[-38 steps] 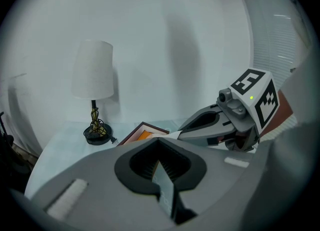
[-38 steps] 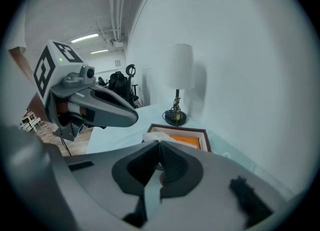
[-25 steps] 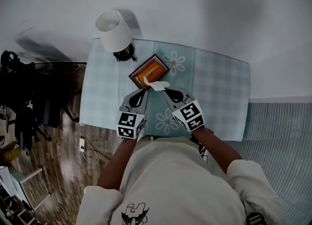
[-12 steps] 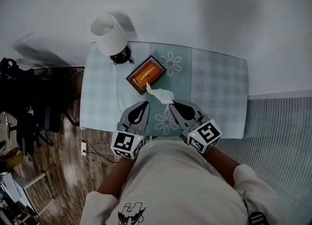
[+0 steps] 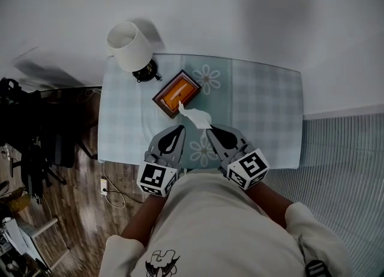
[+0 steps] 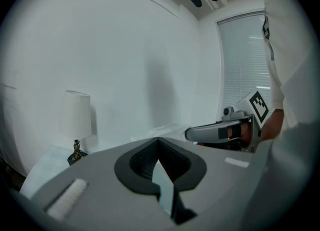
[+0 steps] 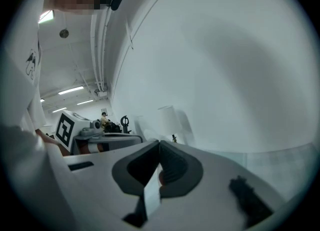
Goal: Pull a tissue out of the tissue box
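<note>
right tongs (image 5: 210, 128): pressed together and pinching one corner of the tissue (image 5: 195, 117). I clamp hard here because a sheet this thin would slide out of a looser grip.
left tongs (image 6: 158, 140): pressed together with nothing between them, held in the air beside the right pair. I judge they are parked there so they cannot snag the sheet.
pose: both pairs point forward and only a little downward, side by side over the near edge of the bench (image 5: 264, 108). That holds the pinched corner above the box rather than level with it.
tissue: in the air, running from the right tongs back toward the near corner of the tissue box (image 5: 176, 92). It looks clear of the slot. In the head view its trailing end overlaps the box's near rim, and I cannot tell whether it touches there.
tissue box: dark frame and orange top, lying flat on the bench and turned at an angle, just beyond the tongs.
progress: by my reading the pull is all but done; the sheet only needs carrying free of the box.
risk: if the trailing end catches, the light box could be dragged along.
bench: covered with a pale checked cloth printed with flowers and pushed against the wall.
lamp (image 5: 128, 44): white shade, at the far left corner, well apart from the tissue and out of the pull's path.
</note>
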`<state>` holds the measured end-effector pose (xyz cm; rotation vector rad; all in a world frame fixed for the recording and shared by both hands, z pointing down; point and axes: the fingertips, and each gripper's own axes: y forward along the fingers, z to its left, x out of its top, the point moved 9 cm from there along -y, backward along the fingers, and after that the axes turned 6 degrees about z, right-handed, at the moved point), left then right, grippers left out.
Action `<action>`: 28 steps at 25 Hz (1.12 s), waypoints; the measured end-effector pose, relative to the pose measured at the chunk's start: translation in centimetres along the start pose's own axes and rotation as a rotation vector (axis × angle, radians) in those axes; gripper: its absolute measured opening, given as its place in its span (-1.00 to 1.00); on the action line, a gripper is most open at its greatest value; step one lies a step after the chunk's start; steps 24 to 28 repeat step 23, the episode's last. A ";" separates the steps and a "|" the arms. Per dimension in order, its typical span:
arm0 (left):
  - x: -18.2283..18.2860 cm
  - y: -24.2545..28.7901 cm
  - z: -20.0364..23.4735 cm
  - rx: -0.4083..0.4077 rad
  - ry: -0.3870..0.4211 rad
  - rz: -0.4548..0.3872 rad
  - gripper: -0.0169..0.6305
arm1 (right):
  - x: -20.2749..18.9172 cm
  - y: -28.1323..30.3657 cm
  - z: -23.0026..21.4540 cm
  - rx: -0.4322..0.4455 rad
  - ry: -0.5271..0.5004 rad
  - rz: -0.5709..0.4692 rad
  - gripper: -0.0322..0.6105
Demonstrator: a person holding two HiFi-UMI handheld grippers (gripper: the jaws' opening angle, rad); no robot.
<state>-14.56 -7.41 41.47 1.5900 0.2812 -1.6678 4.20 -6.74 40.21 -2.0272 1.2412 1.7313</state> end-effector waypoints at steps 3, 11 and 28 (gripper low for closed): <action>0.3 0.0 -0.3 0.000 0.012 -0.011 -0.93 | -0.6 0.2 -0.2 -0.009 0.021 0.028 -0.86; 0.2 0.2 -0.3 0.010 0.004 -0.006 -0.93 | -1.3 0.3 -0.1 0.002 0.034 0.048 -0.86; -0.3 0.1 -1.0 0.021 -0.001 0.003 -0.93 | -2.0 -0.3 -1.0 -0.012 0.032 0.073 -0.86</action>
